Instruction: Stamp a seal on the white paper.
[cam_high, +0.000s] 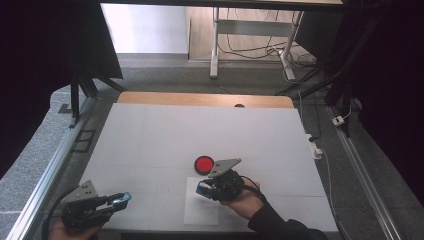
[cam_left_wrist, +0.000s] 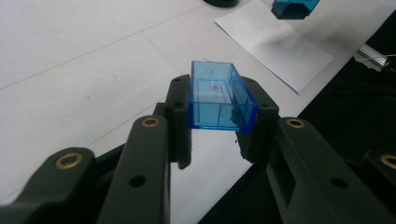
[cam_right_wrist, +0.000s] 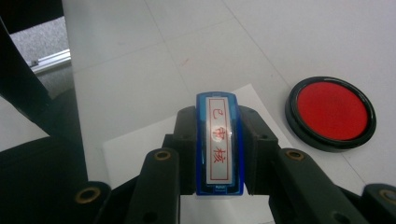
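My left gripper (cam_left_wrist: 220, 109) is shut on a clear blue stamp cap (cam_left_wrist: 219, 88), open side up, held just above the table. From above, this gripper (cam_high: 116, 201) sits at the near left edge with the cap (cam_high: 125, 197) at its tip. My right gripper (cam_right_wrist: 218, 126) is shut on a blue stamp (cam_right_wrist: 219, 144), whose white label with red characters faces the camera. It hovers (cam_high: 204, 189) over a white paper sheet (cam_high: 200, 210), with the stamp (cam_high: 201, 187) at its tip. A round red ink pad (cam_right_wrist: 331, 112) (cam_high: 204, 164) lies just beyond.
The white table top (cam_high: 200, 130) stretches far back to a wooden strip. Metal rails run along both sides of the table (cam_high: 50, 170). In the left gripper view the paper sheet (cam_left_wrist: 280, 46) lies ahead, with the other gripper's stamp (cam_left_wrist: 294, 7) above it.
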